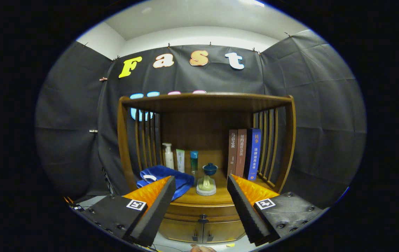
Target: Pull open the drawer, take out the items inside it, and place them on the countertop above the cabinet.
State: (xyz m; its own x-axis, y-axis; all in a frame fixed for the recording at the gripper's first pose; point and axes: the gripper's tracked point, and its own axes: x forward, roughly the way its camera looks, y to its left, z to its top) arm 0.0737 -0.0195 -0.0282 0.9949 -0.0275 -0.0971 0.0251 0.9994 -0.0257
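Drawer point(202, 210) sits flush in the cabinet front, just under the countertop point(217, 197), small dark knob point(203, 218) at centre — closed as it lies, which fits either contents not yet out or a drawer pushed back in. Contents cannot be seen. Countertop carries a blue towel point(166, 180), three bottles point(180, 159) at the back, a small blue-topped vase point(207, 180) on a pale base, three books point(245, 152) upright at the right. Gripper point(201, 180) held back from the cabinet, jaws spread wide, nothing between them; knob lies low between the fingers, beyond them. Judgement: any pull on this drawer wants fingers centred on the knob, closed square, drawn straight out — an off-axis tug may slip off so small a knob.
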